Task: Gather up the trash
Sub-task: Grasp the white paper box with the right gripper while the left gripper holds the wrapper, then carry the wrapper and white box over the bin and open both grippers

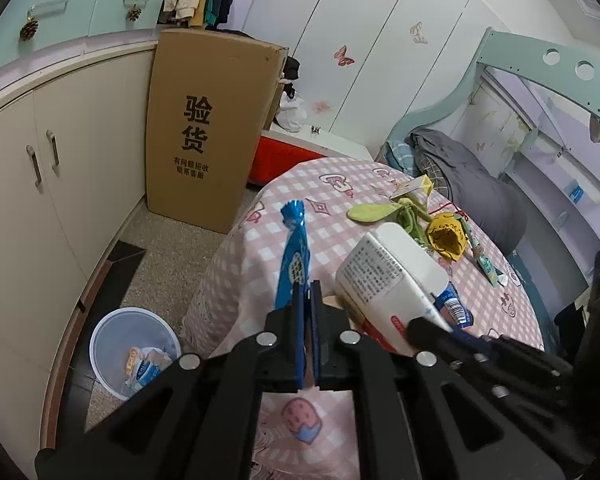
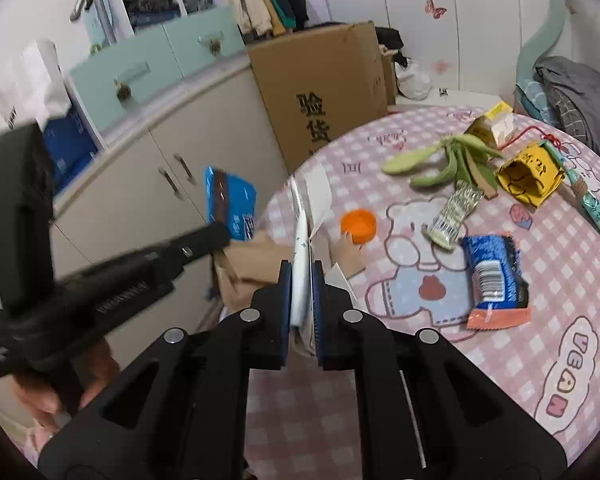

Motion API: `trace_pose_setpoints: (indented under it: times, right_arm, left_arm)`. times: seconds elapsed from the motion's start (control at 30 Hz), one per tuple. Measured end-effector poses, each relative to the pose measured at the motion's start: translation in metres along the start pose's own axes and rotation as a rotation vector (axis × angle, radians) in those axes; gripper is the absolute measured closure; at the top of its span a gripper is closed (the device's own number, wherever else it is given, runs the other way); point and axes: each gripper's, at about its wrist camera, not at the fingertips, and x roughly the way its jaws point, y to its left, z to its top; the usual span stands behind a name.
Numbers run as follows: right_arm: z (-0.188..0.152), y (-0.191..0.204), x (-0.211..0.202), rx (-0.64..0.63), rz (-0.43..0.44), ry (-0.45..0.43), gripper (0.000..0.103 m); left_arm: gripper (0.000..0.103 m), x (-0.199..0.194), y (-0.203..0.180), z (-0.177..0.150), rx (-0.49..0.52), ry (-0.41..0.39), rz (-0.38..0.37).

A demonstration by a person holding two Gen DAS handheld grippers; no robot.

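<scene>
Two pieces of trash are already lifted off the desk (image 2: pixel 500 360), one per hand, so the step in hand looks like carrying both to the white bin (image 1: pixel 134 354) on the floor beside it. Doing it well means keeping each grip firm until the load hangs squarely over the bin's mouth (it sits low and to the left in the left wrist view), then letting go one at a time so neither lands on the rim.

Left tongs (image 1: pixel 306 292) are clenched on the blue wrapper (image 1: pixel 294 252), which stands up from the pads, pinched near its lower end. Right tongs (image 2: pixel 302 276) are clamped on the flattened white carton (image 2: pixel 301 248), held edge-on between the pads.

More trash waits on the desk: a blue-and-orange packet (image 2: pixel 496 276), a silvery wrapper (image 2: pixel 454 216) and an orange cap (image 2: pixel 358 226).
</scene>
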Motion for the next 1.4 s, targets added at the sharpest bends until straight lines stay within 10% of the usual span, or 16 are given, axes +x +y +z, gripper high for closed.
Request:
trace_pose_setpoints:
  times: [0.7,1.27,1.4]
  right_arm:
    - [0.017,0.006,-0.007,-0.042,-0.097,-0.067,0.093]
    - [0.048,0.145,0.101,-0.157,0.183,0.011,0.092]
    - [0.041,0.158,0.155,-0.127,0.180,0.067,0.058]
  left_arm:
    - [0.098,-0.007,0.018,0.005,-0.051,-0.093,0.021]
    - [0.098,-0.050,0.153,0.020,-0.226,-0.163,0.283]
    - [0.098,-0.034,0.200,0.014,-0.285,-0.083,0.365]
